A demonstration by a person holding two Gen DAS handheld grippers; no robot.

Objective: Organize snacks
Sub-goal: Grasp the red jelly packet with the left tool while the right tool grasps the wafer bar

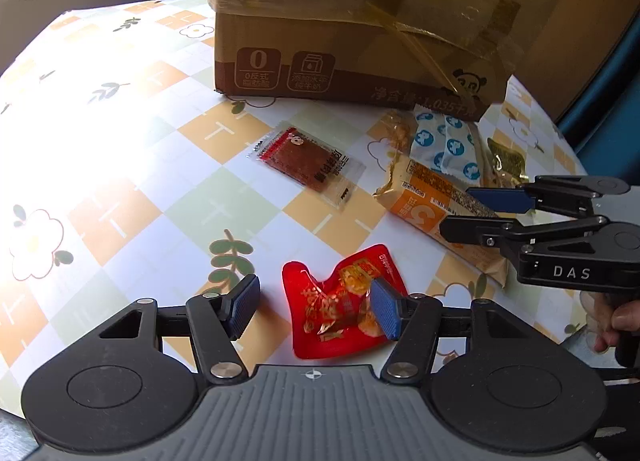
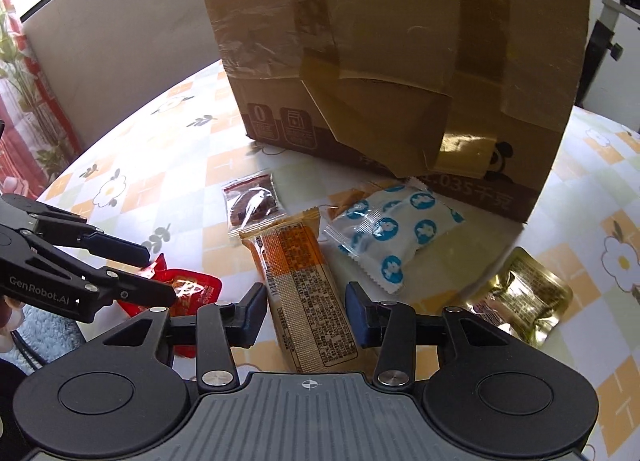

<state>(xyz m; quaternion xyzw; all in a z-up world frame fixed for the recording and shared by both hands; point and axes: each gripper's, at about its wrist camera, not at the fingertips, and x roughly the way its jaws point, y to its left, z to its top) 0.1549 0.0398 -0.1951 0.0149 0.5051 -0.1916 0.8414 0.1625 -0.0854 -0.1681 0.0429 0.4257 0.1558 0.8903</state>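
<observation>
My left gripper [image 1: 314,307] is open, its fingers on either side of a crumpled red snack packet [image 1: 340,305] on the table; it also shows in the right wrist view [image 2: 160,275]. My right gripper [image 2: 306,311] is open around the near end of a long orange wafer bar [image 2: 306,293], and shows in the left wrist view [image 1: 460,207] over that bar [image 1: 432,205]. A clear packet with dark red jerky [image 1: 308,165] [image 2: 252,203], a white packet with blue dots [image 2: 394,231] [image 1: 448,145] and a gold foil packet [image 2: 524,295] lie near.
A large taped cardboard box [image 1: 360,21] [image 2: 400,61] stands behind the snacks. The table has a checked flower-print cloth [image 1: 120,181]. A small orange-wrapped snack [image 1: 394,129] lies by the box. Strong sun glare falls on the left of the cloth.
</observation>
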